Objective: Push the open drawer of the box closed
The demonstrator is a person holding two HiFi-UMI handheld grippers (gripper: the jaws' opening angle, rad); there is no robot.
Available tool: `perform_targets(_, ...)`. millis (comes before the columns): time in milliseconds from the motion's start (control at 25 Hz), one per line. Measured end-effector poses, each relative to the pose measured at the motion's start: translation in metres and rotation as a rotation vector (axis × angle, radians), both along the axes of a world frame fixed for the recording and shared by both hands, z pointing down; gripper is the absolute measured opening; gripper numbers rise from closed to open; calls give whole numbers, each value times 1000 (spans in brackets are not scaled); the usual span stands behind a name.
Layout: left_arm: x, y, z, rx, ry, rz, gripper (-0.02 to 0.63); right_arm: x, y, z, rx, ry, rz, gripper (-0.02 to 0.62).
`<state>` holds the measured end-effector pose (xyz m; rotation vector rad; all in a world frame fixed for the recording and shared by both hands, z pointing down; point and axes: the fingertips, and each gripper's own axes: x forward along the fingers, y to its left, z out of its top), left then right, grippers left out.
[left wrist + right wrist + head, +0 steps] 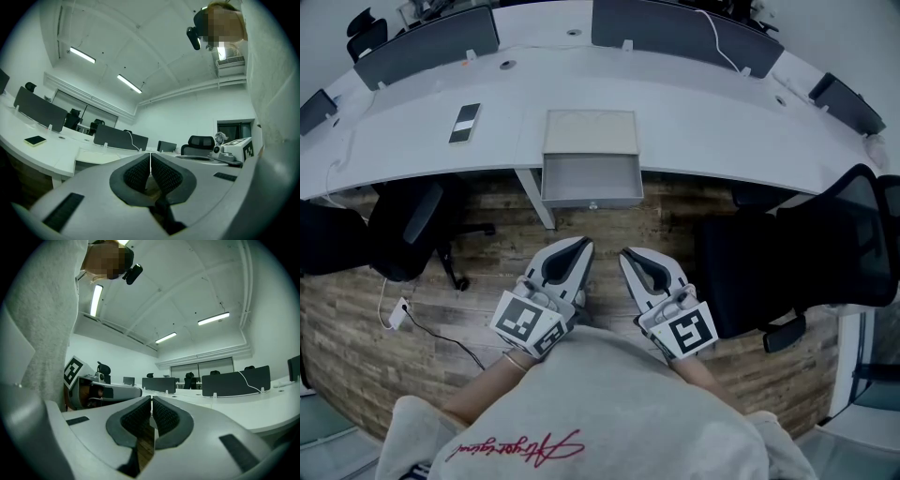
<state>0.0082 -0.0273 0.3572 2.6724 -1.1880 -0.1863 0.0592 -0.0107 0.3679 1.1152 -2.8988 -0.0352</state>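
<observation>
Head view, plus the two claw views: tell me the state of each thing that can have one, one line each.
drawer: open, pulled out of the box, nothing visible inside.
box: upright at the near edge of the white desk.
left claw: shut, empty, not touching the drawer.
right claw: shut, empty, beside the left claw, not touching the drawer.

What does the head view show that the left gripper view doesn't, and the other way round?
Only the head view: the drawer standing open from its box, the wooden floor, and the left claw from above. Only the left gripper view: ceiling lights and that claw's pads pressed together, holding nothing. Both: the white desk, its dark dividers, and the right claw.
</observation>
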Motion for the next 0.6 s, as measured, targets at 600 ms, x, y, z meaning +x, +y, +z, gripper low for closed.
perform_targets(600,-13,-45,3,-13,-4,19,20,-12,-47,17,-53,10,50,23)
